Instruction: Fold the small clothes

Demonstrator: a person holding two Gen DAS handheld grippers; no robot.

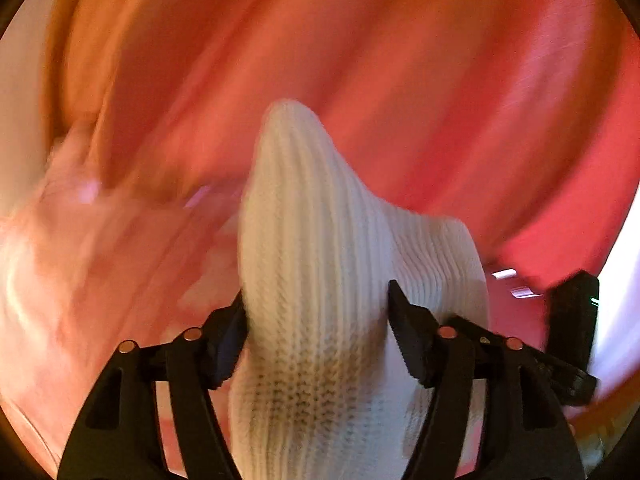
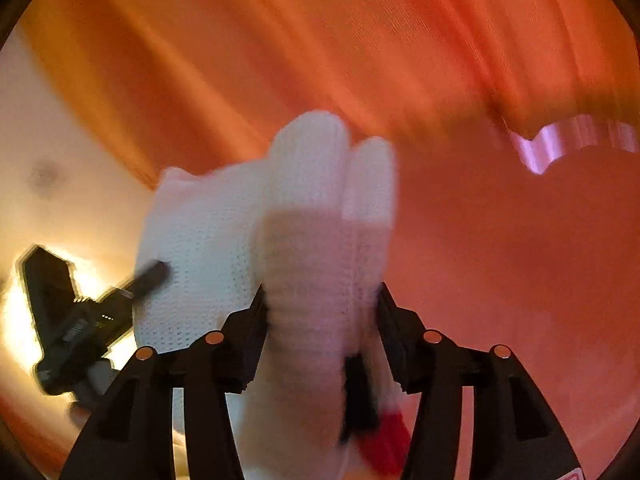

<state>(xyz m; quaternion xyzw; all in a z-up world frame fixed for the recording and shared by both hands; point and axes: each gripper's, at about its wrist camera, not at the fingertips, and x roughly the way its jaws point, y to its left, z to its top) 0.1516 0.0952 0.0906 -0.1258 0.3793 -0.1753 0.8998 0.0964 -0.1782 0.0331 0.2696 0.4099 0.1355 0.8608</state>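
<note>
A white ribbed knit sock (image 1: pixel 316 280) fills the middle of the left wrist view. My left gripper (image 1: pixel 318 320) is shut on it, fingers pressed into both sides. In the right wrist view the white knit sock (image 2: pixel 312 240), with a black and red patch low down, bulges between the fingers of my right gripper (image 2: pixel 322 312), which is shut on it. The left gripper (image 2: pixel 80 312) shows at the left of that view, touching the same white fabric. The right gripper (image 1: pixel 572 320) shows at the right edge of the left wrist view. Both views are motion-blurred.
A red-orange cloth (image 1: pixel 400 80) covers the background in the left wrist view and the cloth (image 2: pixel 360 40) fills the right wrist view too. Blurred pinkish clothes (image 1: pixel 80 240) lie at the left. A pale pink scalloped edge (image 2: pixel 568 140) shows at the upper right.
</note>
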